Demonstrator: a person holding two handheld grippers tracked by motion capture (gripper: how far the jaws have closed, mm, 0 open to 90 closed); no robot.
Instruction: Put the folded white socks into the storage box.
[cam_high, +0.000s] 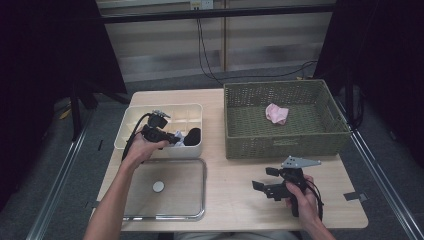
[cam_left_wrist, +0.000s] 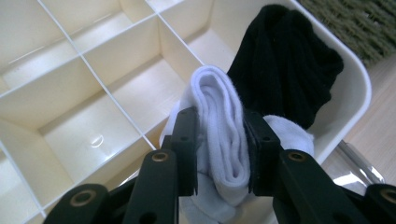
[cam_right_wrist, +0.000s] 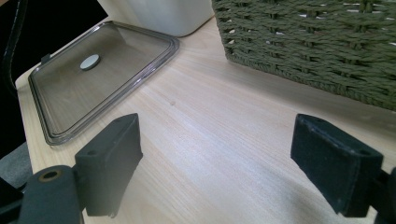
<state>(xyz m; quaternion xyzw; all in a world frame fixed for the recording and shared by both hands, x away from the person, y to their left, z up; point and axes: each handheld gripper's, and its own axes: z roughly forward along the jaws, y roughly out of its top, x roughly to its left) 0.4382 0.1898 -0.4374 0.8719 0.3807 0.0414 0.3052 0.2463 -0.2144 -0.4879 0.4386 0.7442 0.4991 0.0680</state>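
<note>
A folded white sock stands in the near right corner of a cream divided box, and my left gripper is shut on it, both pads pressing its sides. A rolled black sock lies in the compartment just behind it. From above, the left gripper reaches into the box from the left, beside the black sock. My right gripper rests low over the table at the front right, jaws open and nothing between them.
A green woven basket with a pink sock in it stands at the back right. A clear lid with a round knob lies in front of the box. The basket's wall and the lid lie ahead of the right gripper.
</note>
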